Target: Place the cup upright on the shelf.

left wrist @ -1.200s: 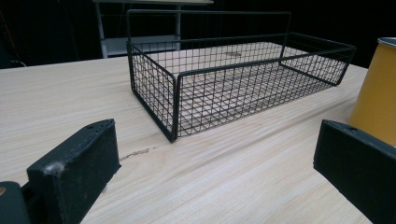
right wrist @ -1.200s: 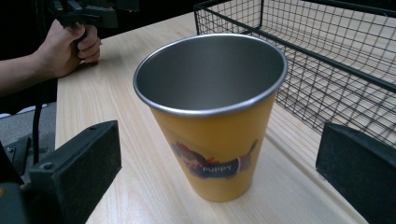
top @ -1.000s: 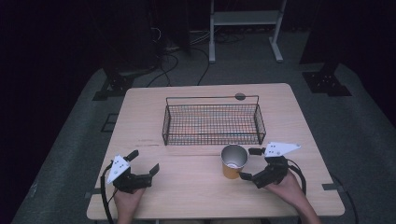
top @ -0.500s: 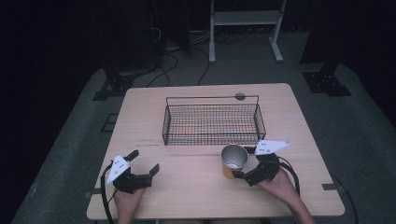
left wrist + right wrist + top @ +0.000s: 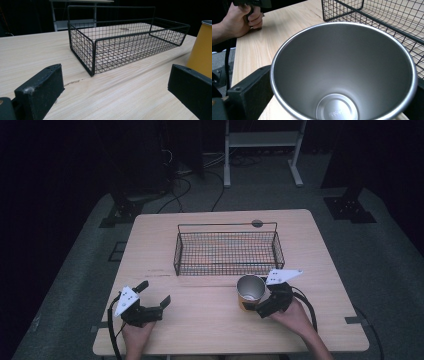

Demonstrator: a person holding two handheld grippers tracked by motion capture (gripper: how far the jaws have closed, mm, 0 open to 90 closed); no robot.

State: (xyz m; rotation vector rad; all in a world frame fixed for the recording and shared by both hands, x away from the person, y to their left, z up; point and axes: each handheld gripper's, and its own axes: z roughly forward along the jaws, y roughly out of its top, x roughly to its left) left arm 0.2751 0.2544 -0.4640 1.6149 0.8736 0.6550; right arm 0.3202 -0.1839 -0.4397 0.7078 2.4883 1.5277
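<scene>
The yellow metal cup with a silver inside [image 5: 250, 291] stands upright on the light wooden worktop [image 5: 210, 317], near the right front, just before the black wire basket [image 5: 227, 251]. The right tool [image 5: 261, 306] has its two jaws around the cup, one on each side; whether they press the cup I cannot tell. The left tool [image 5: 155, 296] rests at the near left with jaws wide apart, holding nothing.

Between your right jaws the cup [image 5: 342, 75] shows brushed, matt metal inside; its outside is smooth yellow. Beyond your left jaws: black wire basket [image 5: 125, 45] on pale, grained wooden table [image 5: 32, 55].
</scene>
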